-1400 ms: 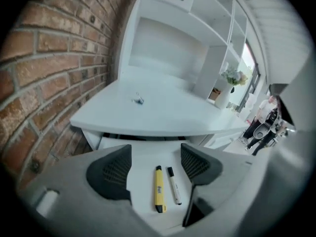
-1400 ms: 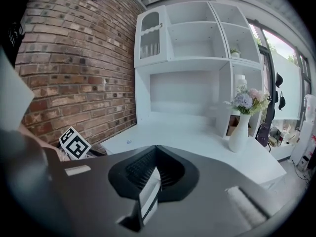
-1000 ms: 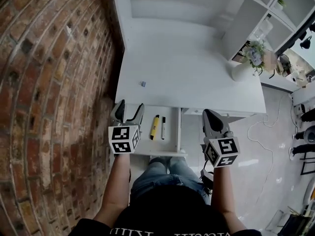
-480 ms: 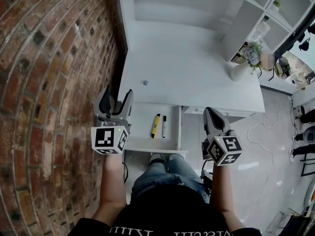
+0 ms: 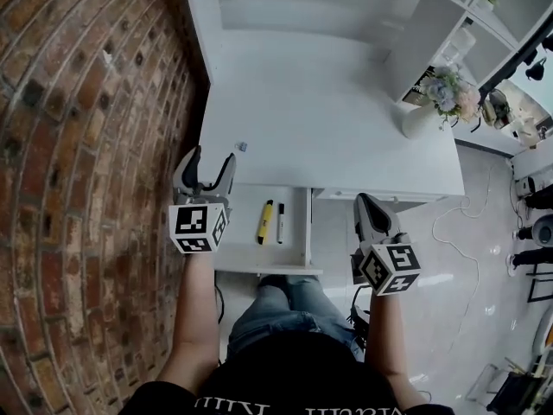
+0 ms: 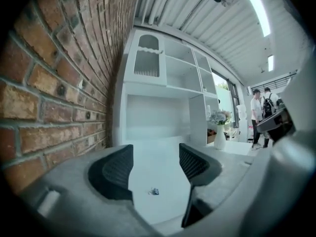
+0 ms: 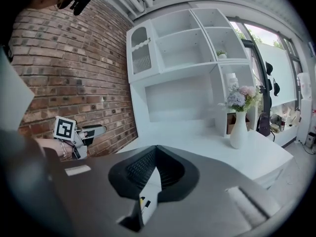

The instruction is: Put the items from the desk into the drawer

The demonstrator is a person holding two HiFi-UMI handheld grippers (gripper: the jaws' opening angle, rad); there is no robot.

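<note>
A small dark clip-like item (image 5: 242, 146) lies on the white desk (image 5: 346, 128) near its front left corner. My left gripper (image 5: 210, 158) hovers just short of it and a little to its left, open and empty. In the left gripper view the small item (image 6: 153, 191) shows on the desk between the spread fingers (image 6: 111, 173). The drawer (image 5: 243, 236) under the desk stands pulled out, with a yellow marker (image 5: 264, 221) and a black pen (image 5: 279, 223) inside. My right gripper (image 5: 364, 201) hangs right of the drawer, shut and empty, its tips (image 7: 156, 149) meeting.
A brick wall (image 5: 78, 162) runs along the desk's left side. A white vase of flowers (image 5: 423, 119) stands at the desk's right edge, beside a shelf unit (image 5: 449, 33). Two people (image 6: 260, 115) stand far off on the right.
My left gripper has left the space over the drawer, going left and forward to the desk's front left edge near the small item. The right gripper has hardly moved.
</note>
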